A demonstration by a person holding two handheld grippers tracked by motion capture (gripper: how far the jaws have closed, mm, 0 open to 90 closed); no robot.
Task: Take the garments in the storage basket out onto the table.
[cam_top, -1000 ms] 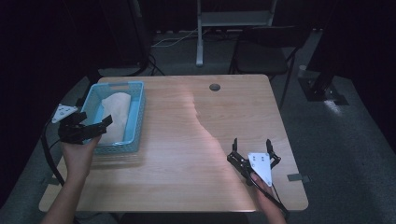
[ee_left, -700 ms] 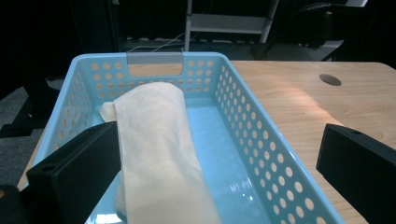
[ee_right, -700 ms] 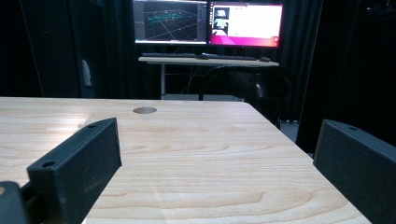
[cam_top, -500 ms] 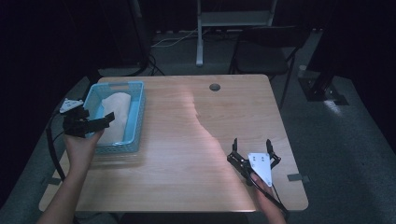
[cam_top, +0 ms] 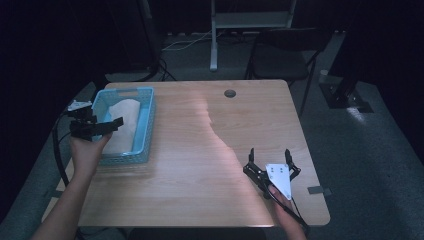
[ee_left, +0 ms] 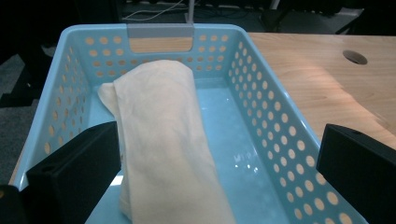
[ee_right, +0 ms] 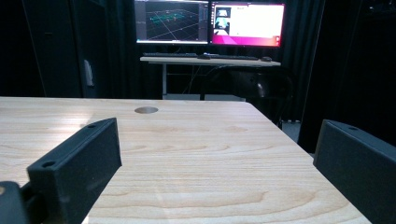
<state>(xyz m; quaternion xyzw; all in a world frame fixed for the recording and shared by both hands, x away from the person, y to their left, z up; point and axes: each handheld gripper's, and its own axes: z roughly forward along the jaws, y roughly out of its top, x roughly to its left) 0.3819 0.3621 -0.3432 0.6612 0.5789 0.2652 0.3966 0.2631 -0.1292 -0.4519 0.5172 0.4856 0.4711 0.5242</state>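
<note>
A light blue perforated basket point(cam_top: 148, 125) stands at the table's left side, with a folded cream cloth point(cam_top: 124, 116) lying in it. My left gripper point(cam_top: 109, 122) hovers at the basket's near left corner, open, its jaws pointing over the cloth. In the left gripper view the cloth point(ee_left: 163, 135) lies between and below the wide-apart jaws of the left gripper point(ee_left: 217, 179), inside the basket point(ee_left: 264, 93). My right gripper point(cam_top: 270, 152) rests low over the table's near right part, open and holding nothing. In its own view the right gripper point(ee_right: 215, 172) has bare wood between its jaws.
The wooden table point(cam_top: 200, 150) has a round cable hole point(cam_top: 230, 93) near its far edge. A dark chair point(cam_top: 280, 55) stands behind the table. Farther back a desk carries two lit monitors point(ee_right: 210, 21).
My left gripper has moved a little forward and to the right, further over the basket's near corner. The right gripper has stayed in place.
</note>
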